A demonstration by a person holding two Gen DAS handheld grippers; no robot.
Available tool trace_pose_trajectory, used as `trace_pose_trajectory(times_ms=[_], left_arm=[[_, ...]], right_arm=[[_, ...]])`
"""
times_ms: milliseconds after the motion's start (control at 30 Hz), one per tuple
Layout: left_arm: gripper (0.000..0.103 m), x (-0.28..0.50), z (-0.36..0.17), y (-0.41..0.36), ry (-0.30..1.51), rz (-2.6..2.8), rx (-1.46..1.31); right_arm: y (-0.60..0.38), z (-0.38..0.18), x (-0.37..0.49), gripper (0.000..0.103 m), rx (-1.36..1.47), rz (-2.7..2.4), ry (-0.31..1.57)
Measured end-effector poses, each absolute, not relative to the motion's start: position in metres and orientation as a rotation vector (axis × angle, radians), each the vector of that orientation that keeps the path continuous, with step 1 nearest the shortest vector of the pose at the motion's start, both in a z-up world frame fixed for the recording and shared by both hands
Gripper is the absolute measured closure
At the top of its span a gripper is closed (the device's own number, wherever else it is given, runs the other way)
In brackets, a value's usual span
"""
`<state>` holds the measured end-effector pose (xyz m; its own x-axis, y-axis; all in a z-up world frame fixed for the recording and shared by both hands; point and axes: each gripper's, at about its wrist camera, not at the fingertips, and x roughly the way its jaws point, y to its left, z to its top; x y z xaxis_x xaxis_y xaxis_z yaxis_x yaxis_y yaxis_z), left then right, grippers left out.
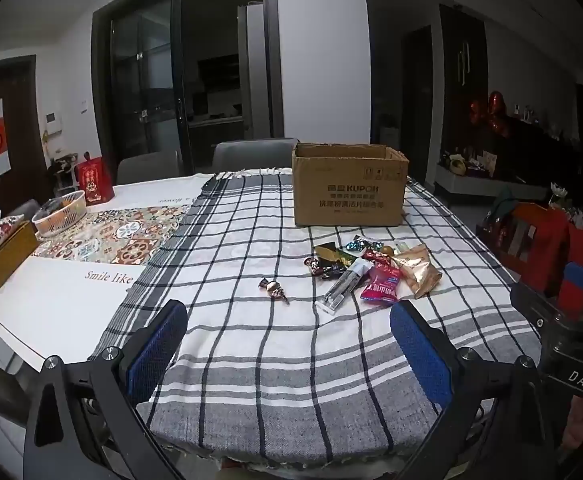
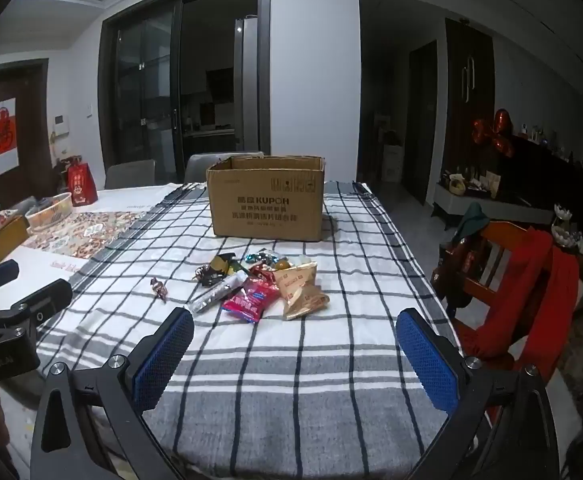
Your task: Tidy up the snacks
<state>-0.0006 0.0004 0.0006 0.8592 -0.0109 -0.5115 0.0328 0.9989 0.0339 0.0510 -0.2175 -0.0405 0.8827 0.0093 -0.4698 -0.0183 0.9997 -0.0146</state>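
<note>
Several wrapped snacks lie in a loose pile [image 1: 365,270] on the checked cloth [image 1: 251,344], just in front of an open cardboard box [image 1: 349,190] printed with KUPON. In the pile a red packet [image 1: 380,285] sits beside a crumpled gold bag [image 1: 417,269], and a long clear-and-white packet [image 1: 341,289] slants out toward the near edge. One twisted candy [image 1: 273,289] lies apart, to the left of the pile. From the right wrist camera the same pile [image 2: 261,282] rests just short of the box [image 2: 265,200], with the lone candy [image 2: 158,289] again off to its left.

The left gripper [image 1: 289,354] hangs above bare cloth near the table's front edge, its blue pads spread wide with nothing between them. The right gripper [image 2: 295,360] is likewise spread wide and empty, short of the pile.

Further left on the table stand a white basket [image 1: 60,213], a tissue box [image 1: 3,246] and a red gift bag [image 1: 93,180]. A wooden chair draped in red [image 2: 531,280] stands at the table's right side.
</note>
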Motion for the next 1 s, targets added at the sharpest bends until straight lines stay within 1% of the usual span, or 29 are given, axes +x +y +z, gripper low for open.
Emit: trace_pose_trajectory(times_ms=[267,1000], left_arm=[[0.0,-0.0027,0.0084,-0.0047,0.505,-0.003,0.072],[0.0,-0.0059,0.0045,0.0003,0.519,-0.008,0.048]], right_arm=[[-0.2176,-0.0411,0.0508,0.001,-0.013,0.025,0.495],[-0.2171,-0.0419,0.0502,0.001,-0.013,0.031,0.497]])
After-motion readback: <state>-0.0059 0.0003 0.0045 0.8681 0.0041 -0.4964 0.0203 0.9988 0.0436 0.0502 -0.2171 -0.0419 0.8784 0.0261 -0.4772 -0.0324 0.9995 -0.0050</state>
